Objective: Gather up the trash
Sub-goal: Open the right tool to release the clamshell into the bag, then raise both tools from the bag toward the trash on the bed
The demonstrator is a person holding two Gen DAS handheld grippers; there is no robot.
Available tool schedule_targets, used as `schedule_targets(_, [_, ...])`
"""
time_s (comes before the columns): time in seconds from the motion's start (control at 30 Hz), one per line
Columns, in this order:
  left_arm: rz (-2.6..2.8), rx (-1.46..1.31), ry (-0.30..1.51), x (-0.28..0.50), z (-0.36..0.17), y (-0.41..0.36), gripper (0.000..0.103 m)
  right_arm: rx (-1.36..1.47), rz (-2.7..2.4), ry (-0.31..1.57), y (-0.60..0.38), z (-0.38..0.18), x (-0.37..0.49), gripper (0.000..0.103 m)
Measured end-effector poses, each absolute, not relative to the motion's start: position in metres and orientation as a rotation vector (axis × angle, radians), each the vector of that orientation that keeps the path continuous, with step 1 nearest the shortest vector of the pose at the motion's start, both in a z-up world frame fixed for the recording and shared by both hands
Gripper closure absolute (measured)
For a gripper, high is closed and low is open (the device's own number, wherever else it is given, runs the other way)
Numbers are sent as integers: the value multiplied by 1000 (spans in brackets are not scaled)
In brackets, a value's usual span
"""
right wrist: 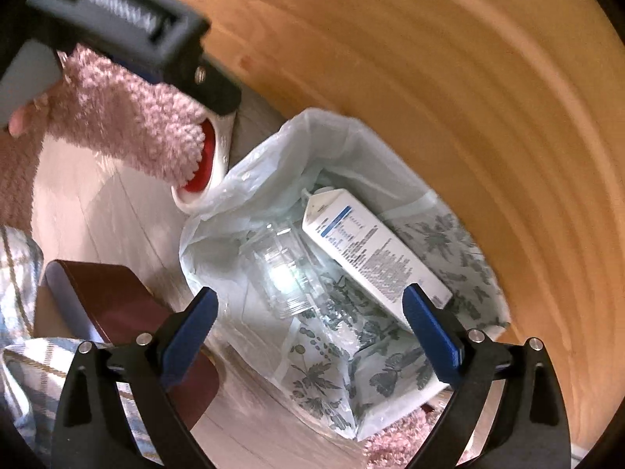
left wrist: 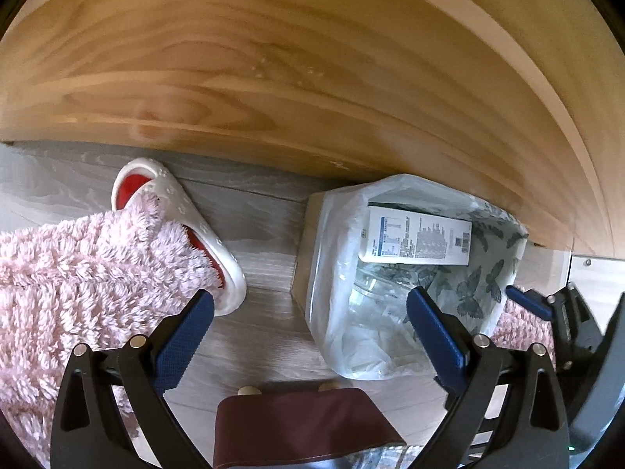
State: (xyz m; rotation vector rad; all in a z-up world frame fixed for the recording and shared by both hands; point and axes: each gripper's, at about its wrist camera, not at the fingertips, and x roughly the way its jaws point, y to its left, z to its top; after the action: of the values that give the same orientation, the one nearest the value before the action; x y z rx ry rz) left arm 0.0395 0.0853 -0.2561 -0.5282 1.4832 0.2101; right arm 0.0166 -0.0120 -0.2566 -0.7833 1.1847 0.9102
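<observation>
Left of the lined bin point(left wrist: 410, 273), our left gripper point(left wrist: 308, 316) hangs with jaws apart, empty. Above the bin, our right gripper point(right wrist: 310, 312) gapes too. The carton point(right wrist: 375, 250) lies inside; we should withdraw without snagging the liner.

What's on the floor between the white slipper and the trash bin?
Nothing: in the left wrist view only bare grey floor separates the slipper from the bin, which holds a carton.
</observation>
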Motion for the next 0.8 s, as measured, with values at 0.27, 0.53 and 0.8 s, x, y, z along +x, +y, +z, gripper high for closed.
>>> schedule_targets(0.27, [179,-471,1415,35,-233,74,7,-723,862,1088,-27,-218,9,12])
schedule_targets(0.53, [112,-388,1279,29,-194,56,7,-638,794,1002,-49,-180,4,12])
schedule_targets(0.8, [44,-351,1110,19,-146,45,7,-522,716,873,-76,-135,-3,12])
